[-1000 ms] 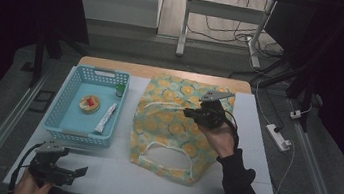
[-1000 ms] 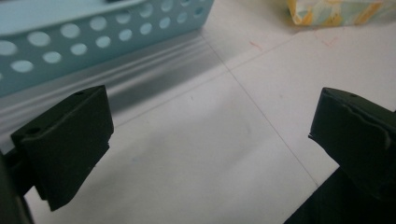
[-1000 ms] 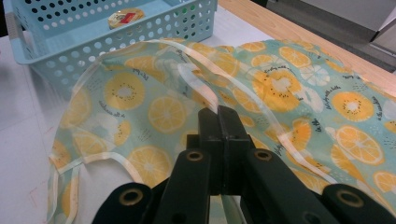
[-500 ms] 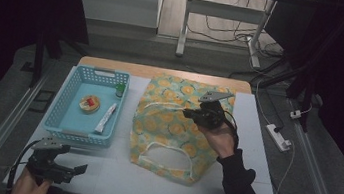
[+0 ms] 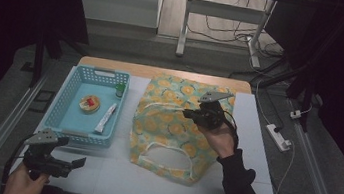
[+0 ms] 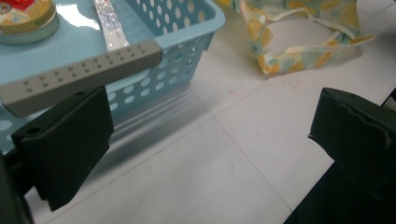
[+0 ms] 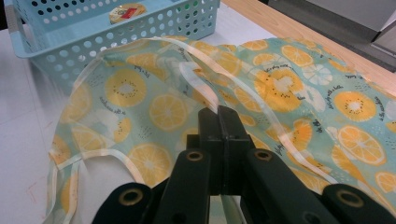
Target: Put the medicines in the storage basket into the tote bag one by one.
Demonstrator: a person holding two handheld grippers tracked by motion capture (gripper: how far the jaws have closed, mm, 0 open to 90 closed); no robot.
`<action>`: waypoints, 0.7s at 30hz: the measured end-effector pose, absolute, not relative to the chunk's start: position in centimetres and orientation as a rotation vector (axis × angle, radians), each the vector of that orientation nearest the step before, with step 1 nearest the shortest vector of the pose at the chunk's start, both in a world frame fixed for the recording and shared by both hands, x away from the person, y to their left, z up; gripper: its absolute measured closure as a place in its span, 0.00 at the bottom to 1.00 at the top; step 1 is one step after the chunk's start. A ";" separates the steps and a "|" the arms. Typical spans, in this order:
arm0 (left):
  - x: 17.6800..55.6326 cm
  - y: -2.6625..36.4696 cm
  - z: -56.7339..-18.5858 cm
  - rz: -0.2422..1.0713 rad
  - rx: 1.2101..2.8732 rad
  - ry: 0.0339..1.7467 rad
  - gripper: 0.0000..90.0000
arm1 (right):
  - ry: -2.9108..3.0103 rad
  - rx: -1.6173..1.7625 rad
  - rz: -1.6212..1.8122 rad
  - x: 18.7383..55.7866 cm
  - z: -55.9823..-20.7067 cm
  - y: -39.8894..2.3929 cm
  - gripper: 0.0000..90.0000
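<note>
The right tongs are clamped on a handle strap of the fruit-print tote bag, lifting its upper layer off the white counter; the left tongs gape wide with nothing between them, near the front edge; beside the bag stands a blue basket holding a round tin and a sachet.
</note>
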State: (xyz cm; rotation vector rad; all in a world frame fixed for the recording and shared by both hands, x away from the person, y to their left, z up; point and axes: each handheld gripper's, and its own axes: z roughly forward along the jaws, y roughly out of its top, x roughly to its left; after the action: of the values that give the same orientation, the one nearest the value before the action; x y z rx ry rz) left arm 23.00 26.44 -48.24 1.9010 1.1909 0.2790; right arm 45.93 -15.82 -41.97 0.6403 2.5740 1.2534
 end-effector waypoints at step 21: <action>27.0 26.7 -46.6 0.278 1.926 1.177 0.00 | 2.572 0.634 1.254 45.9 -41.9 -15.8 1.00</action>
State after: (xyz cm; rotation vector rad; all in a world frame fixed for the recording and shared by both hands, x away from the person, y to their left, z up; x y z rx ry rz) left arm 27.02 26.72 -46.55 1.9257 1.1772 0.2783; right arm 45.87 -15.85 -41.90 0.6341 2.5720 1.2541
